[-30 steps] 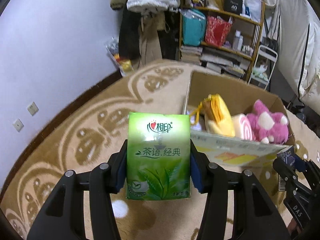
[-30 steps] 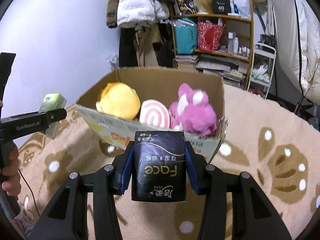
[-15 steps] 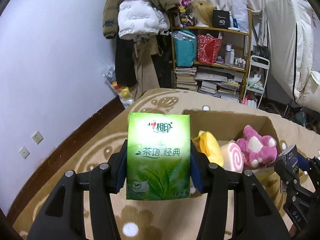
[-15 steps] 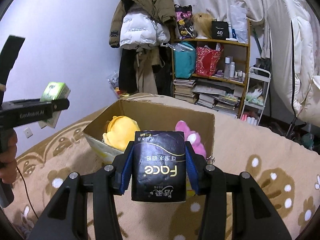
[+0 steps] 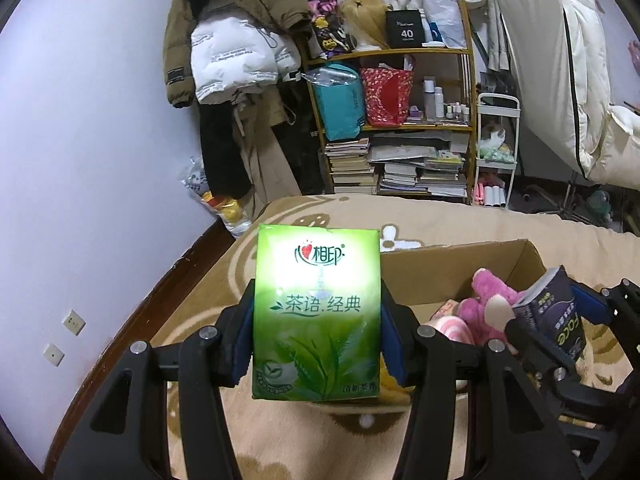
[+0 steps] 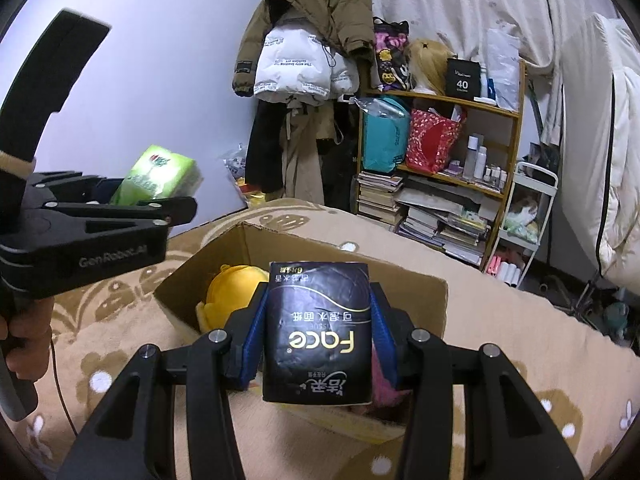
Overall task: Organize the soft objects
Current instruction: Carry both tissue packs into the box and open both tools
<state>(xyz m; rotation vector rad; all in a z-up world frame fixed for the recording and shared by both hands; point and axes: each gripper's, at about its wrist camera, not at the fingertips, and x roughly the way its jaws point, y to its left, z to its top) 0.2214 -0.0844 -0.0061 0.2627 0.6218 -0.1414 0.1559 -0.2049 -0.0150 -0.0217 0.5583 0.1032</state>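
My left gripper (image 5: 316, 332) is shut on a green tissue pack (image 5: 316, 312), held upright in the air left of an open cardboard box (image 5: 460, 264). My right gripper (image 6: 318, 340) is shut on a black tissue pack (image 6: 318, 332), held over the box's near edge (image 6: 352, 420). The box (image 6: 280, 244) holds a yellow plush (image 6: 232, 292), a pink-and-white roll plush (image 5: 452, 326) and a pink plush bear (image 5: 486, 300). The right gripper with the black pack (image 5: 556, 316) shows at the right of the left wrist view. The green pack (image 6: 160, 176) shows at the left of the right wrist view.
The box stands on a beige patterned carpet (image 6: 520, 320). Behind it are a wooden bookshelf (image 5: 404, 120) with bags and books, hanging coats (image 5: 236, 52), a white trolley (image 5: 496, 152) and a white wall (image 5: 80, 120) at left. White bedding (image 6: 600, 160) hangs at right.
Both grippers have risen and tilted up, so the box sits lower in both views. The two grippers have come closer together. Both packs stay gripped.
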